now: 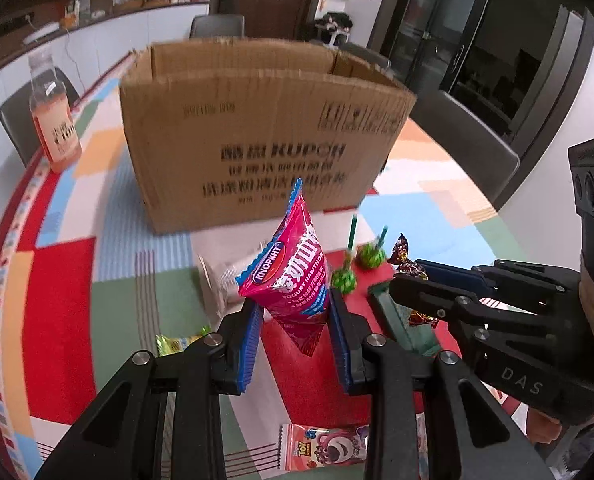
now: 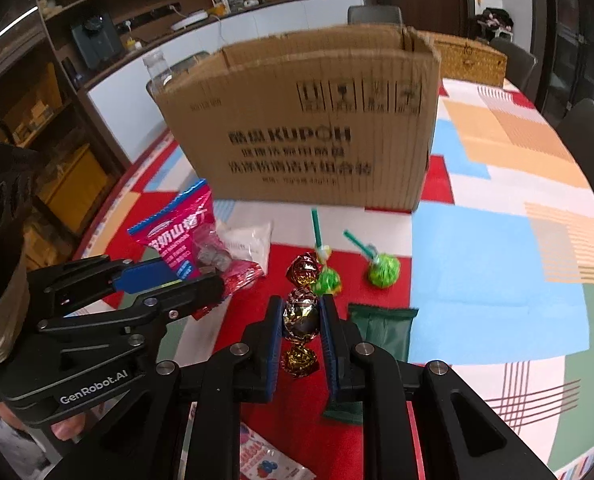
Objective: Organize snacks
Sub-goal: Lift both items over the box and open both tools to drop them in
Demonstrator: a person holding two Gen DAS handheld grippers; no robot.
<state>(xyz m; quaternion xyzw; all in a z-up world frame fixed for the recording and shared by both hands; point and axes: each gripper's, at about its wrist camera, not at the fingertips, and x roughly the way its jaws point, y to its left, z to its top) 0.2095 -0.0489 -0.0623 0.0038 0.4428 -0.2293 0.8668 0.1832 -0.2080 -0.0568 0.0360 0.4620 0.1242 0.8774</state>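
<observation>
My left gripper (image 1: 295,304) is shut on a pink snack bag (image 1: 293,276), which stands upright between the blue pads above the table. My right gripper (image 2: 299,308) is shut on a foil-wrapped candy (image 2: 301,320), pinched across its middle. Each wrist view shows the other gripper alongside: the right gripper (image 1: 407,280) with its candy (image 1: 411,270), and the left gripper (image 2: 201,276) with the pink bag (image 2: 177,236). An open cardboard box (image 1: 257,132) (image 2: 309,128) stands just beyond both grippers. Its inside is hidden.
On the colourful tablecloth lie two green lollipops (image 2: 327,280) (image 2: 383,270), another foil candy (image 2: 305,268), a dark green packet (image 2: 381,328), a white packet (image 2: 249,240) and a bear-print packet (image 1: 325,448). An orange drink bottle (image 1: 55,120) stands left of the box. A wicker basket (image 2: 469,60) sits behind it.
</observation>
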